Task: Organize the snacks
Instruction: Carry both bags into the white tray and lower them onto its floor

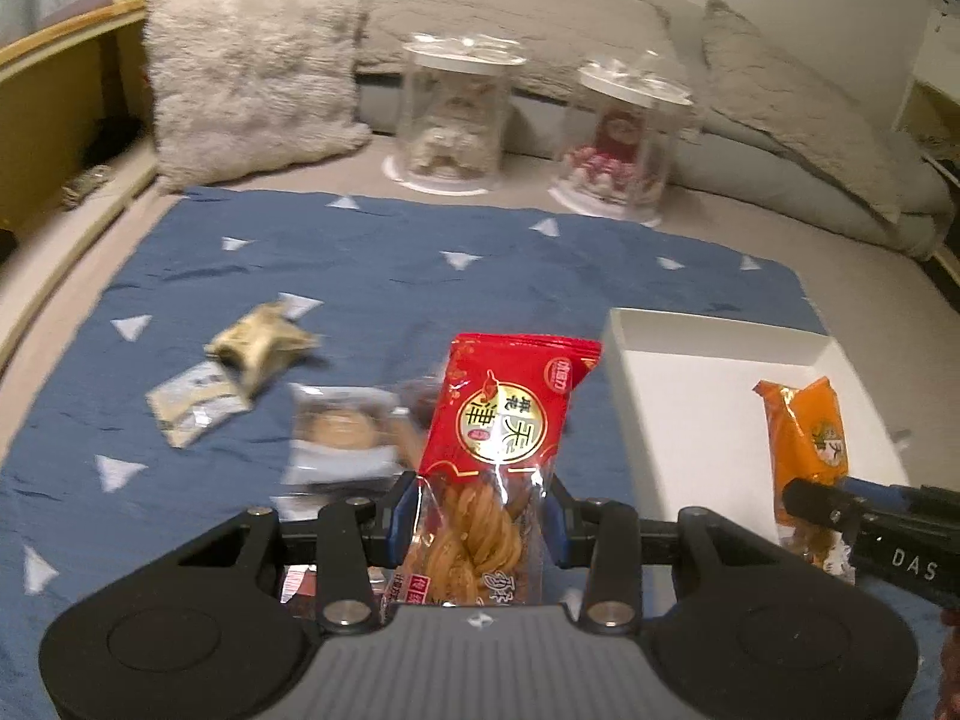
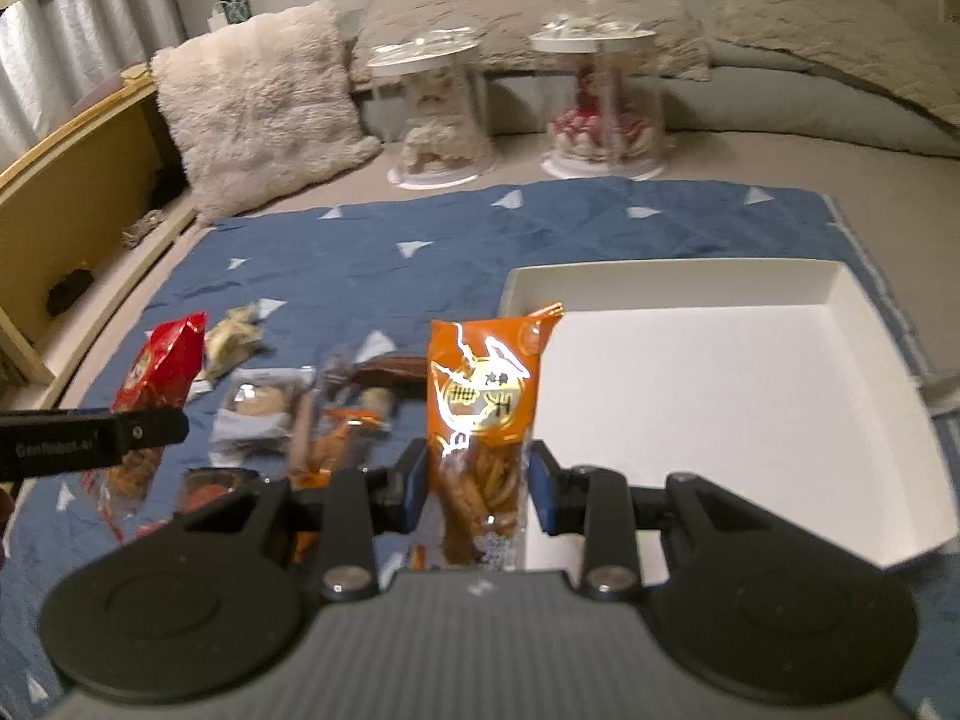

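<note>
My left gripper (image 1: pixel 477 516) is shut on a red snack packet (image 1: pixel 501 408) of twisted dough sticks and holds it upright above the blue cloth. My right gripper (image 2: pixel 477 480) is shut on an orange snack packet (image 2: pixel 483 384), upright at the left edge of the white tray (image 2: pixel 720 372). The orange packet (image 1: pixel 807 432) and the right gripper (image 1: pixel 840 507) also show in the left wrist view, over the tray (image 1: pixel 678 414). The red packet (image 2: pixel 159 369) and the left gripper (image 2: pixel 120 435) show at the left of the right wrist view. The tray holds nothing.
Several small snack packets (image 1: pixel 339 429) (image 2: pixel 312 414) lie loose on the blue cloth (image 1: pixel 372 276), with a gold one (image 1: pixel 261 342) further left. Two clear jars (image 1: pixel 453 111) (image 1: pixel 624 132) stand behind, before pillows (image 1: pixel 252 66). A wooden shelf (image 1: pixel 54 108) runs along the left.
</note>
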A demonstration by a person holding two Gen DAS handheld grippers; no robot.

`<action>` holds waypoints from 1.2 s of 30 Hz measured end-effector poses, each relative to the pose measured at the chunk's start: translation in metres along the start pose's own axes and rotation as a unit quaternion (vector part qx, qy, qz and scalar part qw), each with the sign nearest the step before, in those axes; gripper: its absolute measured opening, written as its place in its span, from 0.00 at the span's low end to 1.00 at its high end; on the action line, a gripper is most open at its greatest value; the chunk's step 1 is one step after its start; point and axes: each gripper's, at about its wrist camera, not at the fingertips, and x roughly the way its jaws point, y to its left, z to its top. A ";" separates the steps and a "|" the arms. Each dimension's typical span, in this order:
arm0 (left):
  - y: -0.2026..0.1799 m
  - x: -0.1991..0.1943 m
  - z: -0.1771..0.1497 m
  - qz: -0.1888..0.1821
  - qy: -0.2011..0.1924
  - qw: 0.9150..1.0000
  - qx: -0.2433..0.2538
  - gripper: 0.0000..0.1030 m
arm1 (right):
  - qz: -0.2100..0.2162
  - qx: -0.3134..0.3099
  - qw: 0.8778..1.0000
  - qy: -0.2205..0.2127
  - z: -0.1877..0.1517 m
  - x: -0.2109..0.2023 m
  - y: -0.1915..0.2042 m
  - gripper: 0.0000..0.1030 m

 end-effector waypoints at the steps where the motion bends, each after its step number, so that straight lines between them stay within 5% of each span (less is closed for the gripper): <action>1: -0.006 0.002 0.000 -0.004 0.001 1.000 0.000 0.42 | -0.004 0.002 1.000 -0.002 0.000 -0.002 -0.007 0.39; 21: -0.136 0.083 -0.005 -0.099 0.060 0.992 -0.049 0.42 | -0.070 0.060 0.996 0.001 -0.009 0.000 -0.131 0.39; 36: -0.158 0.141 -0.017 -0.148 0.107 0.970 -0.161 0.43 | -0.071 0.035 0.996 0.027 -0.010 0.034 -0.162 0.39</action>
